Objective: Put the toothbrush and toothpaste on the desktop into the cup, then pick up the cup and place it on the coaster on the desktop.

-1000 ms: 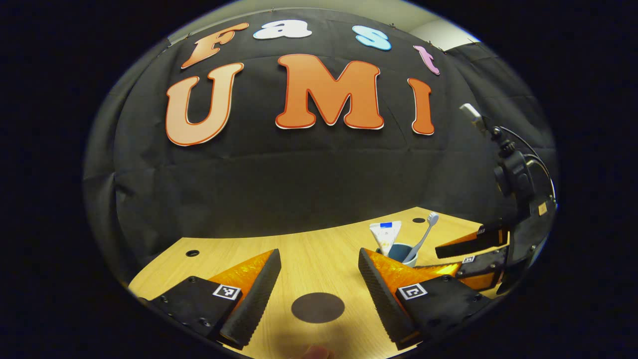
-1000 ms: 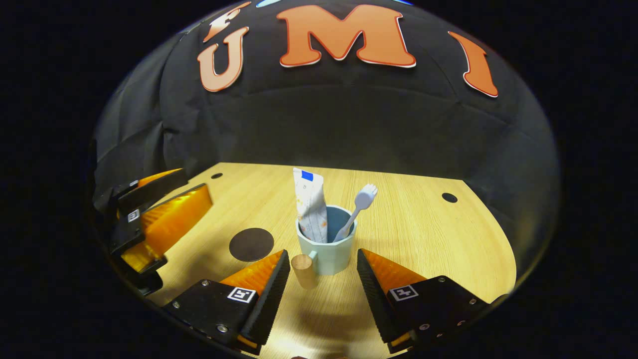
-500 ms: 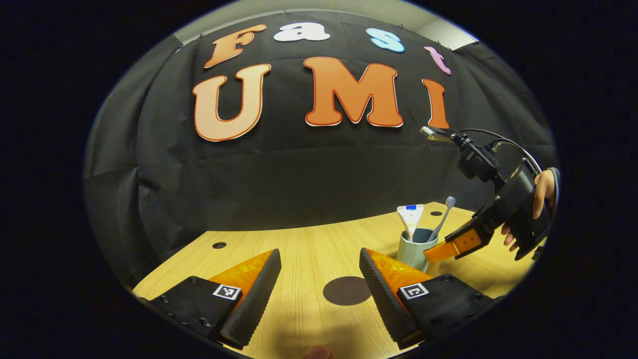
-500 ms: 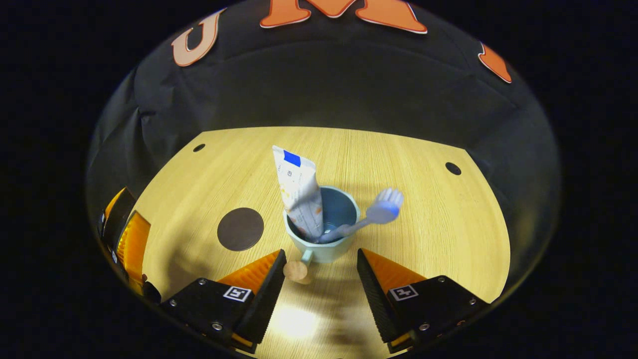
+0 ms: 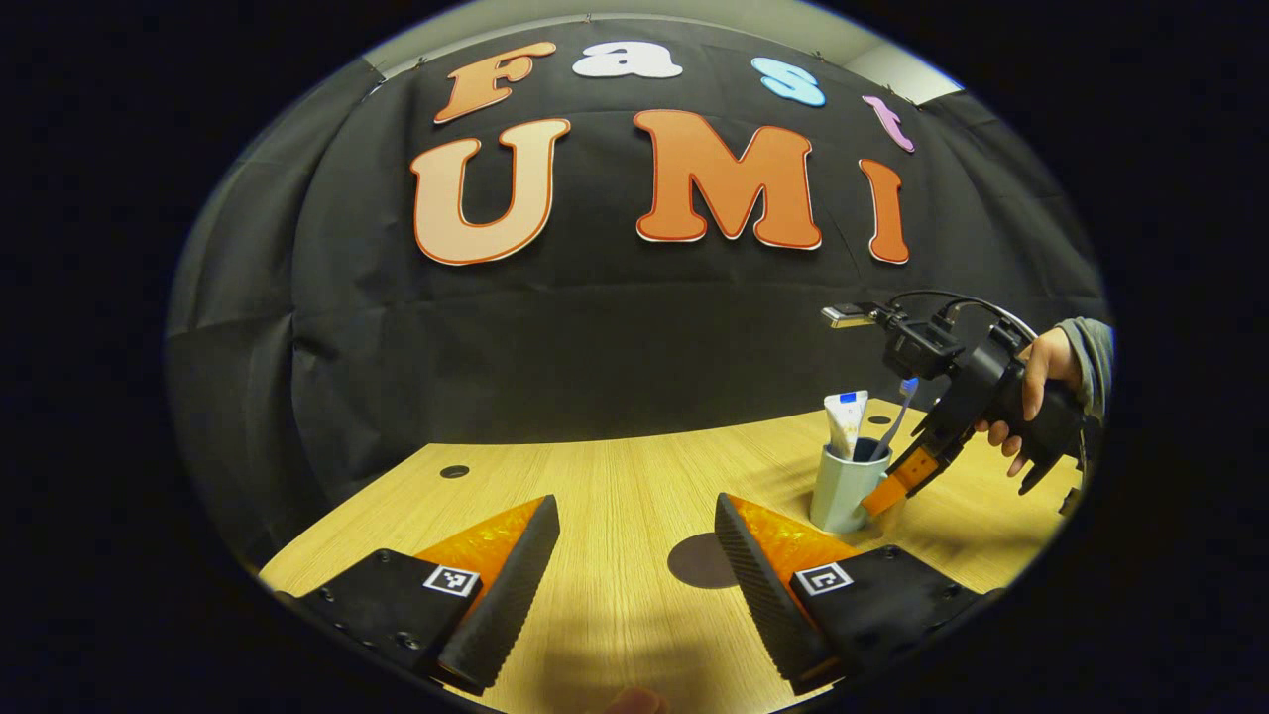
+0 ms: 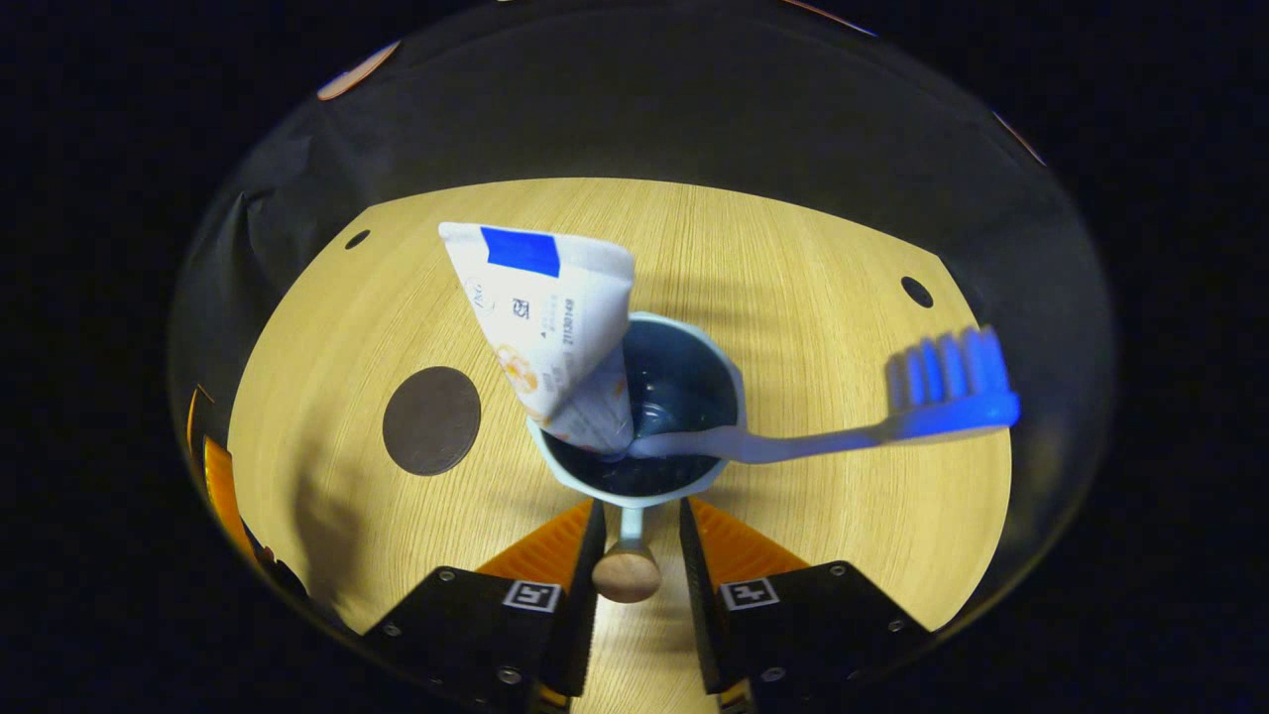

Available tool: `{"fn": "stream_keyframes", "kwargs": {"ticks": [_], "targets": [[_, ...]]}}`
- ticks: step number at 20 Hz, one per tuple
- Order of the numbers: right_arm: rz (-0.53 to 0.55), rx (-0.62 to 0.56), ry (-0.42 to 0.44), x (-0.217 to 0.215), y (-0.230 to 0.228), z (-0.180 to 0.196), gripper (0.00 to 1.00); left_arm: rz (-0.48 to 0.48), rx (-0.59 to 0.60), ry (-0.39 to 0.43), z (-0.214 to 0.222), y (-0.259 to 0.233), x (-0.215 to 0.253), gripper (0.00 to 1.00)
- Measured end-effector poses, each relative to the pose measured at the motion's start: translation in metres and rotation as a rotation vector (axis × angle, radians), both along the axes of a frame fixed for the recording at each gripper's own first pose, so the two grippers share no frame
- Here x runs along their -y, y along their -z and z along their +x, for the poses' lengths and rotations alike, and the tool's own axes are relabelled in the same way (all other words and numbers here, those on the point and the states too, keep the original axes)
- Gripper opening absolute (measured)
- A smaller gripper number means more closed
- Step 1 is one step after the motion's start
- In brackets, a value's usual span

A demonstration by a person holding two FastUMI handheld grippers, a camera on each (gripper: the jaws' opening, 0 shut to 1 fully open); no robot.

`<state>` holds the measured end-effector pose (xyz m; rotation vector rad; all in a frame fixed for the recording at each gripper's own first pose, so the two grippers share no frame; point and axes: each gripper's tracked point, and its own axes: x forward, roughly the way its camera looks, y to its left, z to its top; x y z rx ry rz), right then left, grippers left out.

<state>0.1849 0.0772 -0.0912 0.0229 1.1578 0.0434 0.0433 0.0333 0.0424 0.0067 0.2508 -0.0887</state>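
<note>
Your right tongs point(image 6: 634, 565) have narrowed around the cup's wooden handle point(image 6: 627, 573); whether both fingers already press on it, you cannot tell. Half a second ago they stood wide with the handle off to one side, so you have moved in for the pick-up. Toothpaste point(image 6: 548, 327) and toothbrush point(image 6: 833, 421) stand in the cup point(image 6: 634, 476), which sits on the worktop point(image 6: 813, 258) beside the dark coaster point(image 6: 431, 420), not on it. Your left tongs point(image 5: 634, 585) hang open and empty above the worktop, as before, near the coaster.
</note>
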Motion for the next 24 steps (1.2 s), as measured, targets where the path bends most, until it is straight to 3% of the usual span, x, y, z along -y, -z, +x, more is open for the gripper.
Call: {"fn": "stream_keyframes", "kwargs": {"ticks": [2, 5, 14, 24], "targets": [[0.018, 0.004, 0.011, -0.002, -0.005, 0.001, 0.3, 0.004, -0.005, -0.001, 0.0, 0.0, 0.0, 1.0], [0.02, 0.02, 0.011, 0.0, -0.011, 0.006, 0.24, 0.01, -0.008, -0.007, 0.001, -0.001, 0.0, 1.0], [0.056, 0.078, -0.032, -0.003, -0.019, 0.014, 0.23, -0.008, -0.039, -0.018, 0.002, 0.004, -0.001, 1.0], [0.086, 0.129, -0.155, -0.01, -0.026, 0.019, 0.23, -0.021, -0.04, -0.057, 0.004, 0.008, -0.004, 0.99]]}}
